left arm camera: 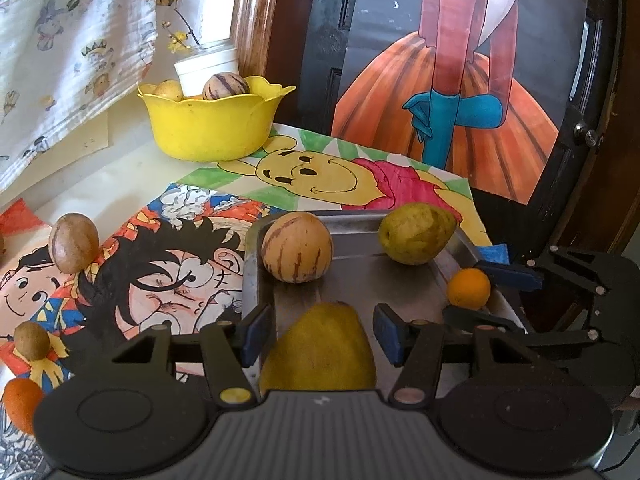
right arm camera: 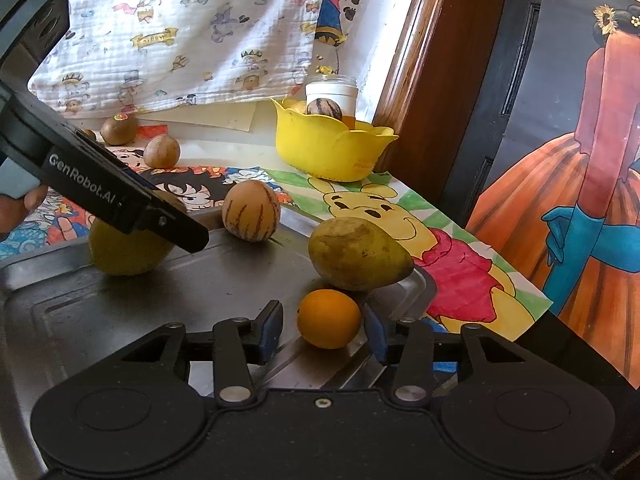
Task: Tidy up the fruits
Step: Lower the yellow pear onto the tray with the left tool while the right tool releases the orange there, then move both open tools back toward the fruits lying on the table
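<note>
A steel tray holds a striped round melon, a green mango, a small orange and a yellow mango. My left gripper straddles the yellow mango, which rests on the tray; the pads sit very close, with a sliver of tray showing at the right pad. My right gripper stands open around the orange, with gaps on both sides.
A yellow bowl with fruit stands at the back, a white jar behind it. Loose brown fruits, a smaller one and another orange lie on the drawings to the left. A hand holds the left gripper.
</note>
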Tool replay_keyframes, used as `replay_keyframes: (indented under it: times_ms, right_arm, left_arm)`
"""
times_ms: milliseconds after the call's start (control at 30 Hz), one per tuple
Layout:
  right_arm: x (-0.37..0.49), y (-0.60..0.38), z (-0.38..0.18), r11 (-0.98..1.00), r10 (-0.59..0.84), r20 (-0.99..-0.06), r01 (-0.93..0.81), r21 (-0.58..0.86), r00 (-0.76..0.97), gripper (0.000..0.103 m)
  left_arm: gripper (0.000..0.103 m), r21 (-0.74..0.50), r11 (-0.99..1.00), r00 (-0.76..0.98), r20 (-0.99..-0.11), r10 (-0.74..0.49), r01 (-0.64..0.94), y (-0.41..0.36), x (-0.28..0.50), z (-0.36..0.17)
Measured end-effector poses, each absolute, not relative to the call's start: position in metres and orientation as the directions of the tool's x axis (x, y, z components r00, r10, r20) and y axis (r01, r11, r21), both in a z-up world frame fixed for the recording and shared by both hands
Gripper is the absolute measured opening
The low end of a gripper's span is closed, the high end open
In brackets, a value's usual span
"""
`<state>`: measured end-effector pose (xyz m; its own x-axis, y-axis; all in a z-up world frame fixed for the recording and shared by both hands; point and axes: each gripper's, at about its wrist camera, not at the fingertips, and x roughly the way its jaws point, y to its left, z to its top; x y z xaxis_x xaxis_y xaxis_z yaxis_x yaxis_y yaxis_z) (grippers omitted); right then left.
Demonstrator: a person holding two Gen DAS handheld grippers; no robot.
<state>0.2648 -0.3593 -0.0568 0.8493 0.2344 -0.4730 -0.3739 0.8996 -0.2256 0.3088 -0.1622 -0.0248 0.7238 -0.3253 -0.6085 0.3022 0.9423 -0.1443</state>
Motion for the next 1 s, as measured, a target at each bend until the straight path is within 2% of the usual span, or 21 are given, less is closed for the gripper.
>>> replay_keyframes:
  times_ms: [67, 233, 333, 400, 533, 600, 1000]
  right_arm:
    - [0.26, -0.36, -0.054, 0.904, 0.237, -0.466, -0.369, -0.214, 0.852, 0.055]
    - [0.243, -0.357, -0.042, 0.917, 0.243, -0.443, -0.353, -0.185, 0.863, 0.068]
    - [0.232, -0.354, -0.034, 0.924, 0.247, -0.424, -0.343, -0.167, 0.871, 0.08]
    - [0.223, -0.352, -0.029, 0.926, 0.255, -0.417, -0.345, -0.155, 0.872, 0.09]
    - [0.207, -0.343, -0.018, 0.924, 0.257, -0.41, -0.347, -0.162, 0.875, 0.095]
    - [0.197, -0.339, -0.012, 0.924, 0.264, -0.4, -0.349, -0.157, 0.878, 0.101]
    - [0.14, -0.315, 0.006, 0.948, 0.273, -0.396, -0.316, -0.046, 0.877, 0.102]
  left_arm:
    - [0.065, -0.151, 0.942, 0.728, -0.602, -0.328, 0.3, -0.16, 0.305, -0.021]
    - [0.083, -0.17, 0.945, 0.746, -0.58, -0.326, 0.281, -0.154, 0.29, -0.009]
    - [0.092, -0.177, 0.949, 0.766, -0.56, -0.316, 0.262, -0.147, 0.277, 0.0]
    - [0.097, -0.182, 0.953, 0.782, -0.545, -0.302, 0.242, -0.141, 0.267, 0.006]
    - [0.102, -0.188, 0.961, 0.817, -0.508, -0.273, 0.204, -0.129, 0.247, 0.02]
    - [0.102, -0.182, 0.965, 0.833, -0.491, -0.256, 0.189, -0.124, 0.235, 0.026]
    - [0.102, -0.141, 0.983, 0.857, -0.487, -0.17, 0.114, -0.092, 0.177, 0.039]
